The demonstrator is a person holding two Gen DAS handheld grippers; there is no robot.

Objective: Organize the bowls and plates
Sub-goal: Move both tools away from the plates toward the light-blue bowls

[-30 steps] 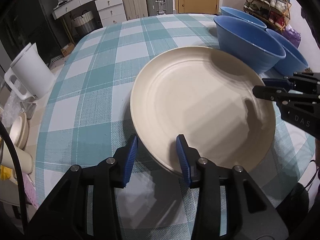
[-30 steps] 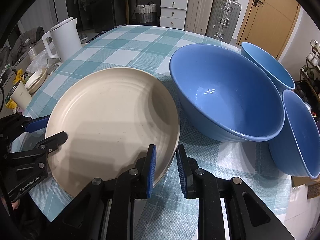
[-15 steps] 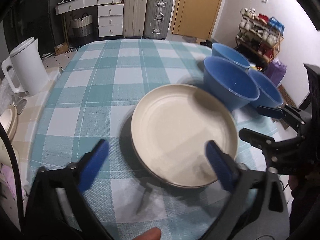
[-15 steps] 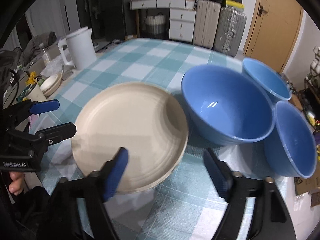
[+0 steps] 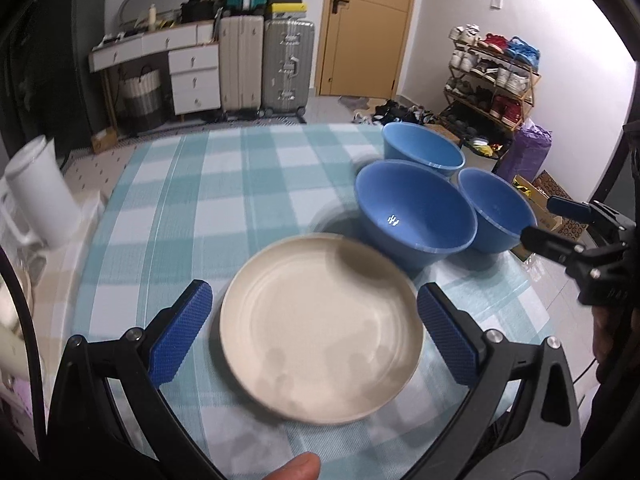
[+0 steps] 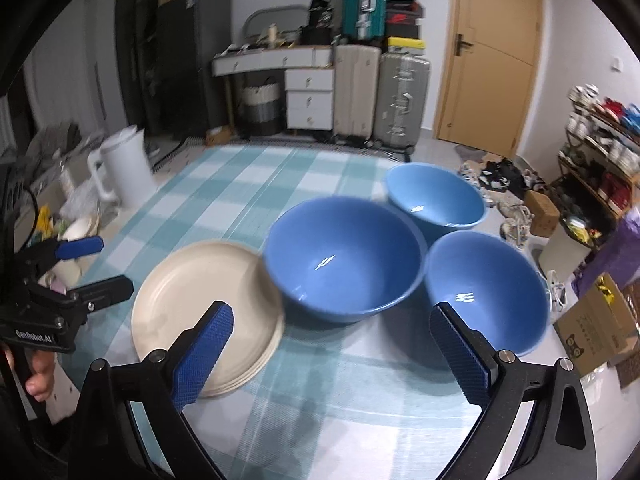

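The cream plates [image 6: 204,312] lie stacked on the counter [image 5: 192,200], below and between the left gripper [image 5: 312,336]'s spread fingers [image 5: 180,332], which pinch nothing. Three blue bowls [image 6: 344,256] stand just beyond, the nearest touching the stack. The right gripper [image 6: 332,356]'s fingers [image 6: 204,356] are opening, with nothing between them. Nesting the bowls looks next: take one rim squarely and lift clear of its neighbours.
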